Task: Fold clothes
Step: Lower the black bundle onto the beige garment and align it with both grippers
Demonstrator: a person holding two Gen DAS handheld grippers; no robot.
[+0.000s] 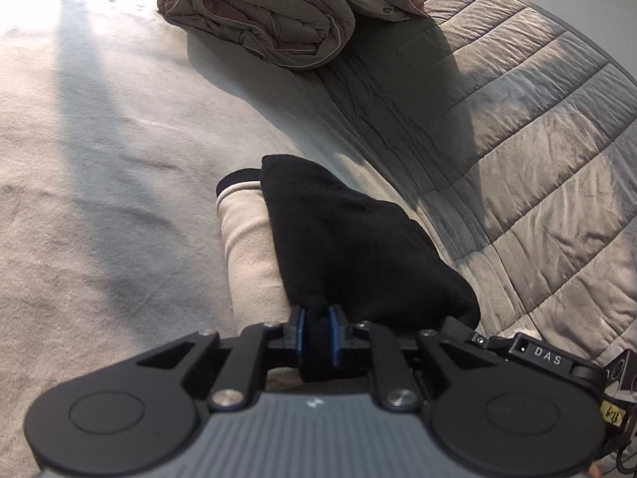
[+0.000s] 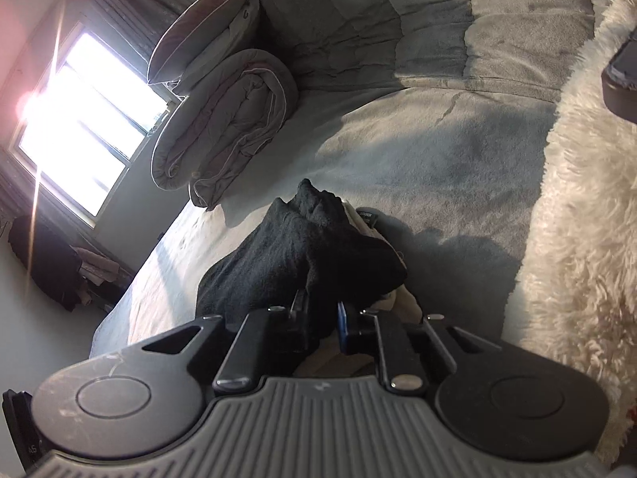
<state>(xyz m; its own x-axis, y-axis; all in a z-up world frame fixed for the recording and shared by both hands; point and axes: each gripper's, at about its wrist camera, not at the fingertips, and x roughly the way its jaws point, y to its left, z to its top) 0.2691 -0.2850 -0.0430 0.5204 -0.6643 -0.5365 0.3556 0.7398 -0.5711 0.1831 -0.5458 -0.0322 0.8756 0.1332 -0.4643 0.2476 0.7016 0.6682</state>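
Sunlit bedding fills both views: a pale sheet [image 1: 99, 151] spreads to the left of the left gripper's jaws, and a quilted grey cover [image 1: 537, 139] rises to their right. Far beyond the jaws lies a rolled grey duvet [image 1: 262, 20], cut off by the top edge in the left wrist view. In the right wrist view a bright window [image 2: 87, 115] washes out the upper left, a shaggy white throw [image 2: 585, 199] runs off the right edge, and a dark object at that edge is too cropped to identify.

Both grippers tilt downward toward the bed. No hand shows clearly in either view.

The left gripper [image 1: 317, 332] has its blue pads drawn close, pinching a fold of the black garment [image 1: 350, 247], which stretches away ahead of the jaws and slightly to their right. A cream garment with a dark cuff [image 1: 243, 239] lies just left of the jaws, partly beneath the black cloth; how far it runs underneath is hidden.

The right gripper [image 2: 320, 318] also has its jaws narrowed on bunched black cloth, which fills the gap and heaps up ahead of them. Its left pad is lost against the dark fabric, so only the right blue pad is distinct. Cream cloth peeks out just right of these jaws.
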